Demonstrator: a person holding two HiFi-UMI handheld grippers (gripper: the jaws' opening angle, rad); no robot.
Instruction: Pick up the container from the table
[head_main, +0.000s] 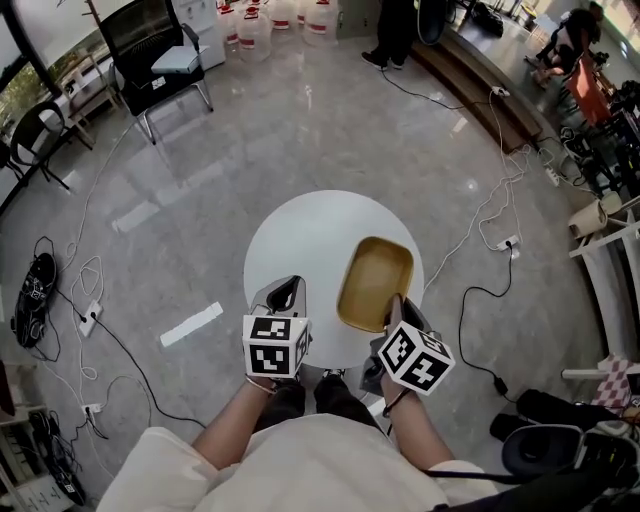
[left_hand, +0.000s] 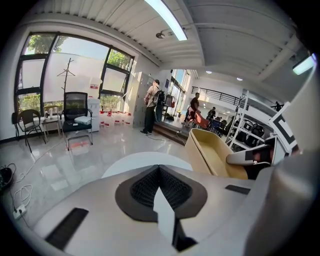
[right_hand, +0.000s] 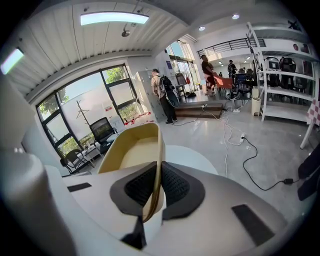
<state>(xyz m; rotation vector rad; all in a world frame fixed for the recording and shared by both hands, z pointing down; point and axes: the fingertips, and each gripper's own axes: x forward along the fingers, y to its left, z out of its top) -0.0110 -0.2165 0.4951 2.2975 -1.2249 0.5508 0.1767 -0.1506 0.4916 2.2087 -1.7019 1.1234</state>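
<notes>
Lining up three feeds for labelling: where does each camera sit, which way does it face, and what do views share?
Head view: on the person's head, facing steeply down at the white table, tan container, both forearms, left tool and right tool.
Left gripper view: rides the left tool, facing along its shut, empty jaws toward the windows.
Right gripper view: rides the right tool, facing along jaws shut on the container's rim.
Shared: all three show container and table.

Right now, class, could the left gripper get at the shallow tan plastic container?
Probably yes. The left gripper sits beside the shallow tan plastic container with only round white table between them. Its jaws are shut, though, and the right gripper clamps the near rim.
</notes>
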